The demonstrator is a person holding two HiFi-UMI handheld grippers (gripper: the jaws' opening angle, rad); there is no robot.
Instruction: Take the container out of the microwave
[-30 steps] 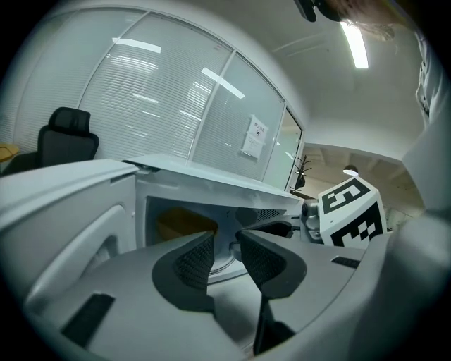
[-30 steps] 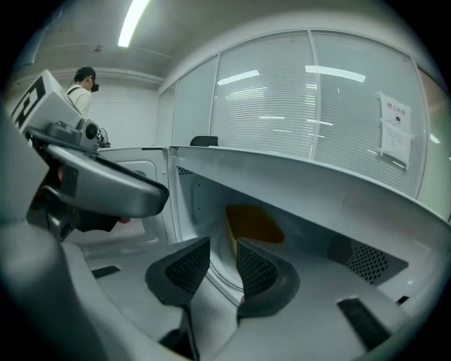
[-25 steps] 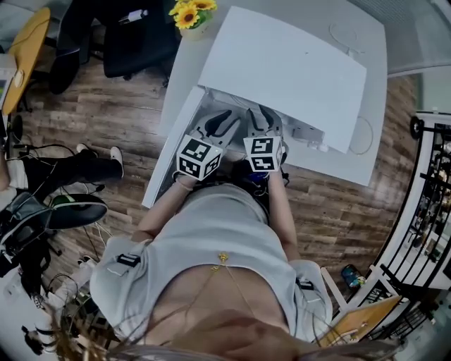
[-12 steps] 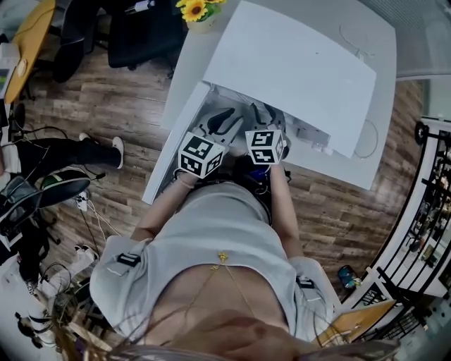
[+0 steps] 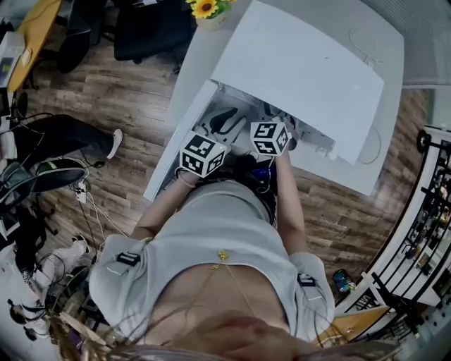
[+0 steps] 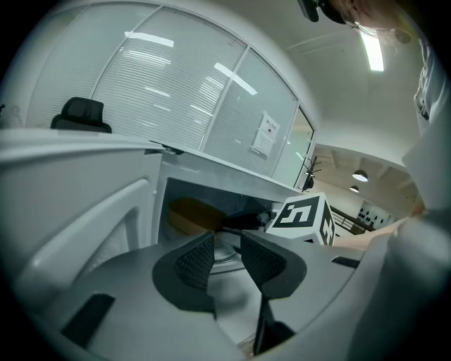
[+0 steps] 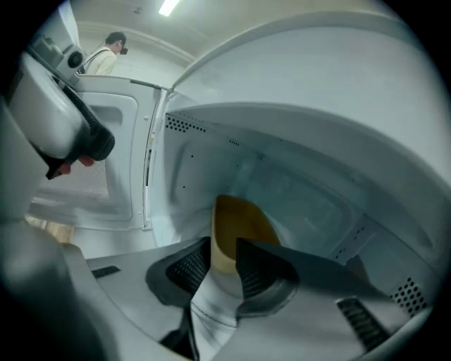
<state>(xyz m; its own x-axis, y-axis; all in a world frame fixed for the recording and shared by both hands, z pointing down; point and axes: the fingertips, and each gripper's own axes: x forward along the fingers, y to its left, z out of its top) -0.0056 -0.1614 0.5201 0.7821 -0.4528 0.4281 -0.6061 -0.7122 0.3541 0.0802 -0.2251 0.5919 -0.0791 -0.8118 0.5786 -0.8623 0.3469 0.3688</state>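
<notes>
The white microwave (image 5: pixel 303 70) stands on a table with its door (image 5: pixel 180 137) swung open to the left. Inside it, a yellow container (image 7: pixel 236 225) sits on the glass turntable (image 7: pixel 282 292). My right gripper (image 7: pixel 224 261) reaches into the cavity. Its jaws have just been closing a little, with the container's near wall between the tips, and I see no firm press. In the left gripper view the container (image 6: pixel 190 215) shows behind the right gripper's marker cube (image 6: pixel 303 215). My left gripper (image 6: pixel 227 250) waits open and empty at the microwave's mouth.
The white table (image 5: pixel 373 169) carries a vase of sunflowers (image 5: pixel 206 8) behind the microwave. A black office chair (image 5: pixel 148 32) and cables lie on the wooden floor at left. The open door (image 7: pixel 106 162) stands close on the left of both grippers. A person (image 7: pixel 106 60) stands far off.
The right gripper has moved forward, deeper into the microwave, and rolled somewhat. The left gripper has stayed in front of the opening.
</notes>
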